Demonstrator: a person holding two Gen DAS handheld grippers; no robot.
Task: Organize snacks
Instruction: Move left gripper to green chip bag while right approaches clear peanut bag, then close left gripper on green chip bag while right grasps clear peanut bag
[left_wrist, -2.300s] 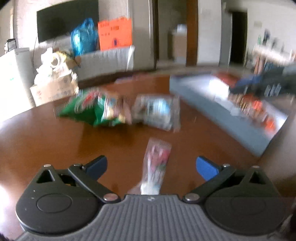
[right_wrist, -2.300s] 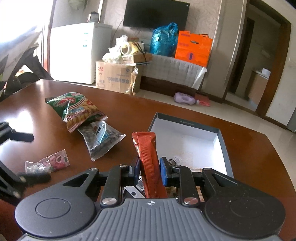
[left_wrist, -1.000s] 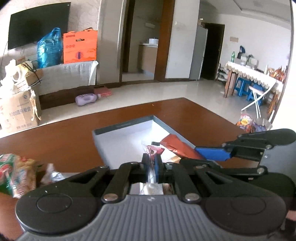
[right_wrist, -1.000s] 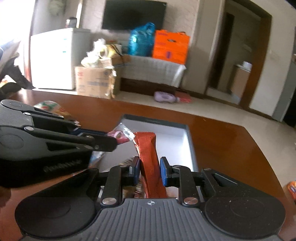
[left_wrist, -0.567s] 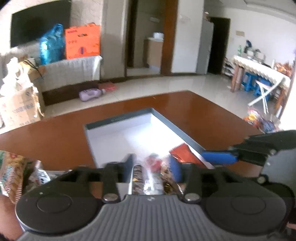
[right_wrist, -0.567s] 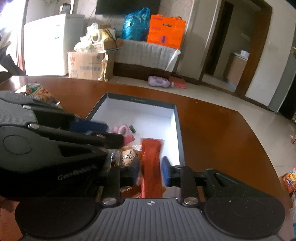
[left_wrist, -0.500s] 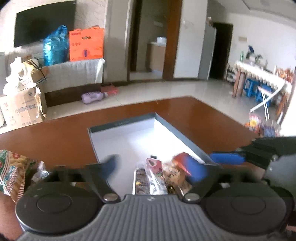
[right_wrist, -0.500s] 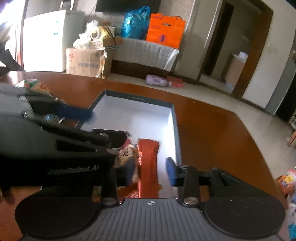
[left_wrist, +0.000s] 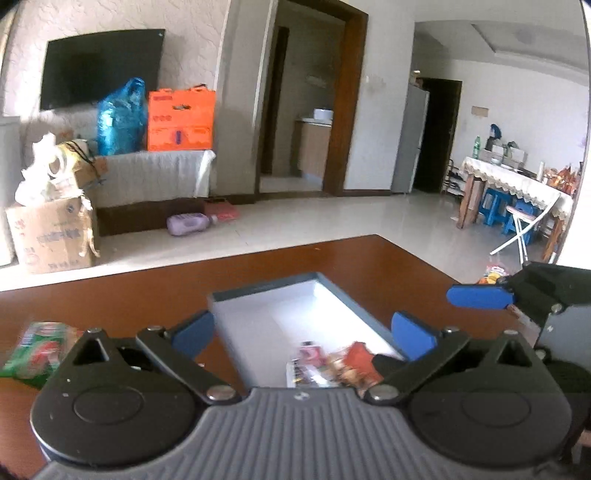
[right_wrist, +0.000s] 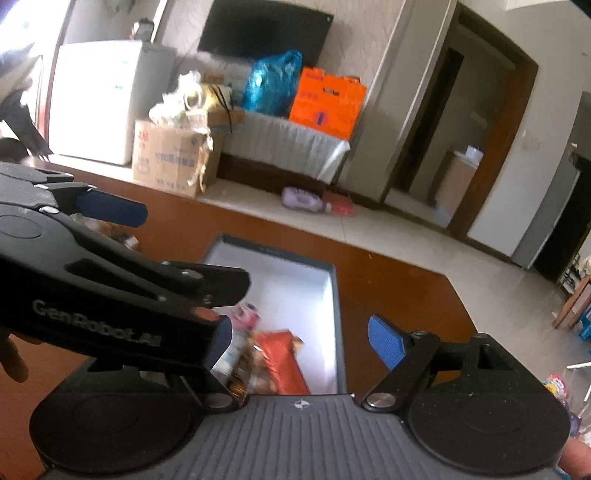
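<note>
A grey box (left_wrist: 369, 314) with a white inside stands on the brown table (left_wrist: 110, 302). In its near end lie a pink candy packet (left_wrist: 312, 352) and an orange-red packet (left_wrist: 360, 356) among other snacks. My left gripper (left_wrist: 301, 332) hangs open above the box with nothing between its fingers. My right gripper (right_wrist: 301, 341) is above the same end, jaws opening. The orange-red packet (right_wrist: 280, 362) lies loose in the box (right_wrist: 334, 295) below them, beside the pink packet (right_wrist: 247, 314). The left gripper's black housing (right_wrist: 92, 291) covers the left of the right wrist view.
A green snack bag (left_wrist: 37, 349) lies on the table left of the box. Beyond the table's far edge are a cardboard carton (left_wrist: 51, 236), a purple bottle (left_wrist: 188, 223) on the floor and a white fridge (right_wrist: 99, 99). A person's fingers (right_wrist: 11, 358) show at the left.
Both grippers were shut on packets over the box: left on the pink one, right on the orange-red one. Both have opened, the packets dropped into the box, and both grippers rose.
</note>
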